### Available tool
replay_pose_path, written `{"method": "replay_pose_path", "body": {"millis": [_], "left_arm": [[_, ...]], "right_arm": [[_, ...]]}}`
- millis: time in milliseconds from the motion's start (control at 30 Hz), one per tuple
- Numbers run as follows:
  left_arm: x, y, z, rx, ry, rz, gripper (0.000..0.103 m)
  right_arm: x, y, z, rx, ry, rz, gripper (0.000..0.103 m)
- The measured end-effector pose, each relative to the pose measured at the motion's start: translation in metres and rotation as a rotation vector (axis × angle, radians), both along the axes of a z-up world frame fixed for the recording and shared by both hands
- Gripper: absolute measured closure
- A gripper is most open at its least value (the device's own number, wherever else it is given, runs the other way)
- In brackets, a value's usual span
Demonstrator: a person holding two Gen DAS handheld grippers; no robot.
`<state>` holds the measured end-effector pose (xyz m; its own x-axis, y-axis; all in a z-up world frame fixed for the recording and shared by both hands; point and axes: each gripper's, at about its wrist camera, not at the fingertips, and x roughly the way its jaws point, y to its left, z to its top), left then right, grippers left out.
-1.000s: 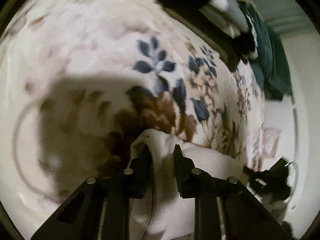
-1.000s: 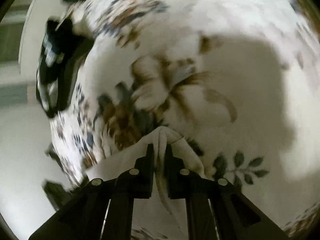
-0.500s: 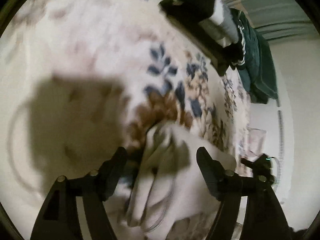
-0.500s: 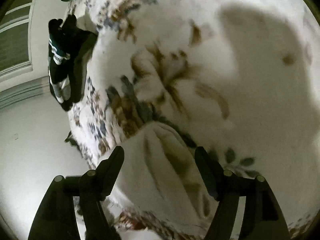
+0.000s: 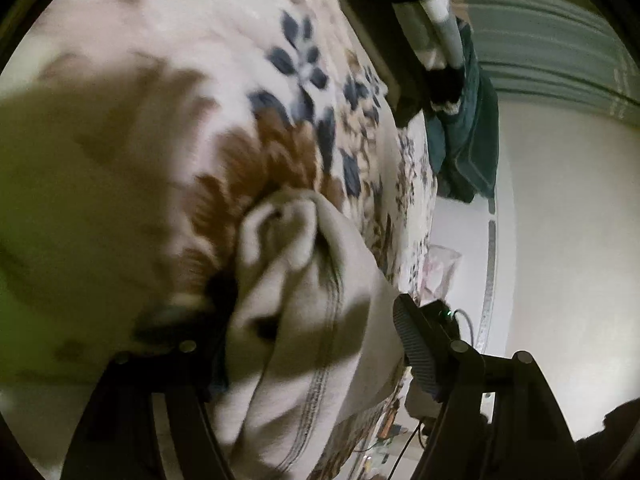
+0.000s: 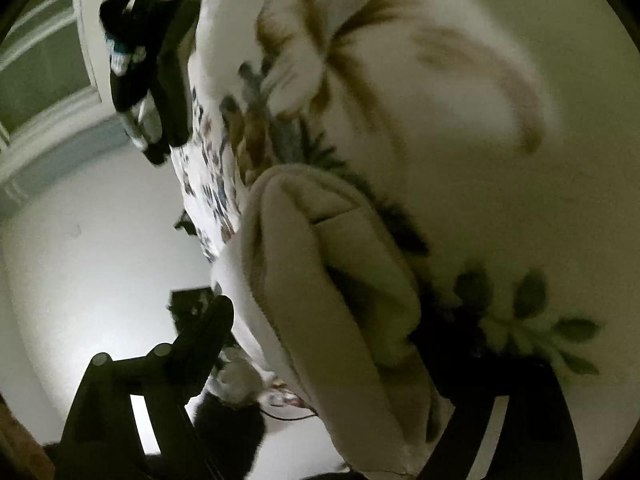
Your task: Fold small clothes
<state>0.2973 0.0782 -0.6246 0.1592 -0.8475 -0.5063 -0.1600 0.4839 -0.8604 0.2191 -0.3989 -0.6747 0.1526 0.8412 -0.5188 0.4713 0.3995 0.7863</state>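
Note:
A cream-white small garment point(image 5: 304, 320) lies folded over on the floral bedspread point(image 5: 200, 60); a stitched seam runs down it. My left gripper point(image 5: 308, 324) is open, its fingers wide apart on either side of the folded edge, not holding it. In the right wrist view the same garment point(image 6: 320, 280) lies bunched on the bedspread point(image 6: 440, 80). My right gripper point(image 6: 332, 320) is open too, with its jaws spread at both sides of the cloth. The right finger in that view is partly hidden in shadow.
A stack of dark and white clothes point(image 5: 420, 20) sits at the bed's far edge, with a teal garment point(image 5: 468, 128) hanging beside it. The same dark stack shows in the right wrist view point(image 6: 148, 60). Pale floor point(image 6: 100, 260) lies beyond the bed edge.
Both grippers were shut on the garment's edge one second ago. They have opened wide and let it go; the garment now lies on the bedspread, and both cameras have pulled back slightly.

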Motion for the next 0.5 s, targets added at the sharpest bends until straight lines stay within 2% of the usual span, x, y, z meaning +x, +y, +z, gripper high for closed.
{"method": "replay_pose_path", "body": {"millis": [33,67,100,133,333,500], "left_arm": [[-0.001,-0.003,0.003,0.025,-0.014,-0.005,0.035],[0.0,-0.008,0.008,0.065,-0.031,-0.009,0.049],[0.001,-0.01,0.01,0.087,-0.036,-0.011,0.085],[0.002,-0.012,0.012,0.11,-0.039,-0.017,0.084],[0.006,-0.013,0.048,0.191,-0.068,-0.026,0.086],[0.031,-0.005,0.1,0.209,-0.12,-0.04,0.086]], "right_arm": [[0.001,0.001,0.002,-0.018,-0.007,0.011,0.018],[0.002,0.004,0.004,-0.046,-0.007,0.025,0.037],[0.001,0.005,0.003,-0.06,0.001,0.027,0.073],[0.001,0.006,0.003,-0.068,0.013,0.024,0.081],[0.006,0.014,0.04,-0.133,-0.005,-0.033,0.084],[0.035,0.026,0.104,-0.158,-0.065,-0.069,0.085]]}}
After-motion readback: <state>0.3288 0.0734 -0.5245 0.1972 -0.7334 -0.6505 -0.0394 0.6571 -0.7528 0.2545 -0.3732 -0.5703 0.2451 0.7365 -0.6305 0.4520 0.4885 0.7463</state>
